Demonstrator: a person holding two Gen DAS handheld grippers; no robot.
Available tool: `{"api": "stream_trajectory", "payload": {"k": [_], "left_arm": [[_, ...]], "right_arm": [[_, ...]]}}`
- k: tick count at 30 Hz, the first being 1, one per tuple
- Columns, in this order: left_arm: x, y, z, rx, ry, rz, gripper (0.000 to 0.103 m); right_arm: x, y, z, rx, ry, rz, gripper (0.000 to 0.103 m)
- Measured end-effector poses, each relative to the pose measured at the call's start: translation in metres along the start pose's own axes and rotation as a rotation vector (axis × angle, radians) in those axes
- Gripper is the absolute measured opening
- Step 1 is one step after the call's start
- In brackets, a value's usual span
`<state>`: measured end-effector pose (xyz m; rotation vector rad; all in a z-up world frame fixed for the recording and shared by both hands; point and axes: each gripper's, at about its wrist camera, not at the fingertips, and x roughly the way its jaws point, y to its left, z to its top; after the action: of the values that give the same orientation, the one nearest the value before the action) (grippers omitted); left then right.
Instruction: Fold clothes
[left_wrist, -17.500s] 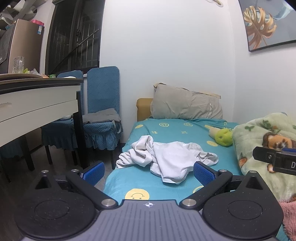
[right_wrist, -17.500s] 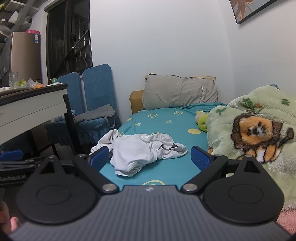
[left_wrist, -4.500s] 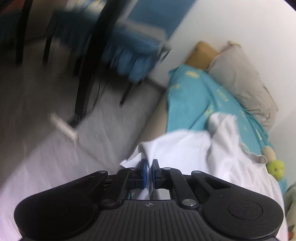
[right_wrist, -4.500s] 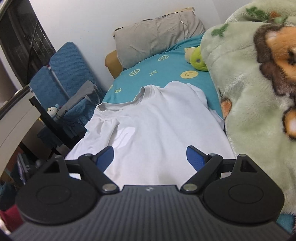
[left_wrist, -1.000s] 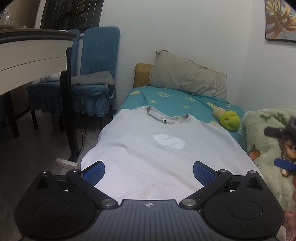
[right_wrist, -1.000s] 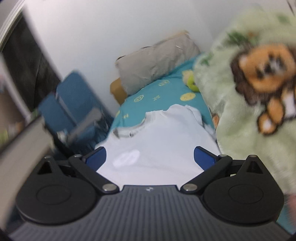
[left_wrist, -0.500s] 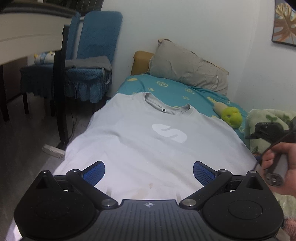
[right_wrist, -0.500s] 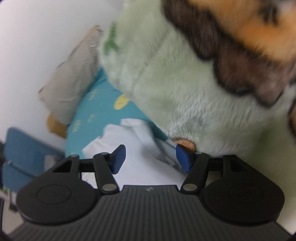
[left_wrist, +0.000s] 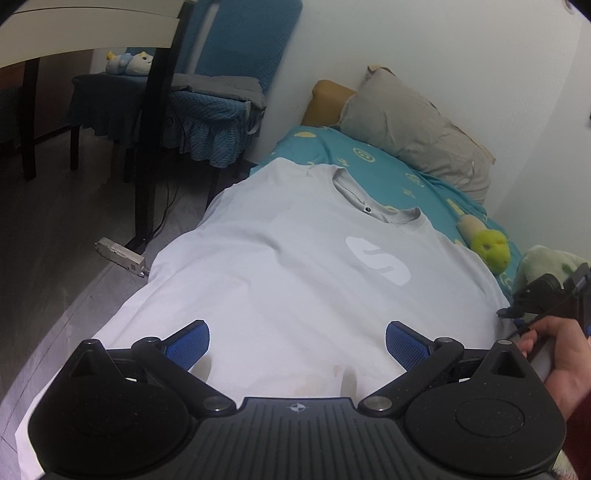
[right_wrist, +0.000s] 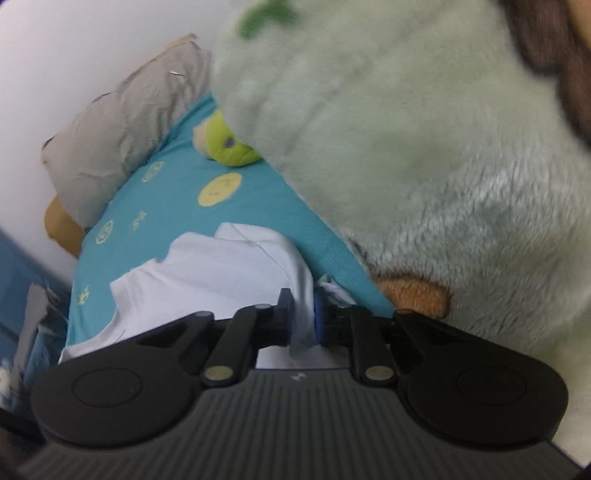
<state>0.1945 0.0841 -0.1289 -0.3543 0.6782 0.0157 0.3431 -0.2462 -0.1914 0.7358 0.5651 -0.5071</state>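
Note:
A white T-shirt (left_wrist: 295, 280) with a white S print lies spread flat, front up, on the teal bed, collar toward the pillow. My left gripper (left_wrist: 297, 339) is open and empty, above the shirt's lower hem. My right gripper (right_wrist: 302, 317) is shut on the shirt's right edge (right_wrist: 221, 266), near the sleeve, beside the green blanket. In the left wrist view the right gripper (left_wrist: 546, 299) shows at the shirt's right side, held by a hand.
A fluffy green blanket (right_wrist: 424, 147) lies along the bed's right side. A grey pillow (left_wrist: 417, 122) and a green plush toy (left_wrist: 487, 247) lie at the head of the bed. Left of the bed are blue chairs (left_wrist: 207, 92), a table leg (left_wrist: 147, 147) and a power strip (left_wrist: 120, 254) on the floor.
My right gripper has dropped to the shirt's right edge and shut on it. My left gripper has moved forward and lower over the hem, still open.

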Motion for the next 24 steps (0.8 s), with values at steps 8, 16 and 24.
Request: {"api": "stream_trajectory", "payload": {"k": [8,16,24], "left_arm": [[-0.014,0.003,0.013,0.007,-0.081,0.056,0.103],[-0.015,0.007,0.016,0.025,-0.103,0.086,0.103],[-0.018,-0.01,0.008,0.123,-0.121,0.069,0.103]], "right_arm": [[-0.056,0.076,-0.067,-0.669,-0.167,0.192,0.011],[-0.044,0.091,-0.096,-0.693,0.062,0.347,0.06],[-0.13,0.052,-0.066,-0.632,0.003,0.417,0.1]]}}
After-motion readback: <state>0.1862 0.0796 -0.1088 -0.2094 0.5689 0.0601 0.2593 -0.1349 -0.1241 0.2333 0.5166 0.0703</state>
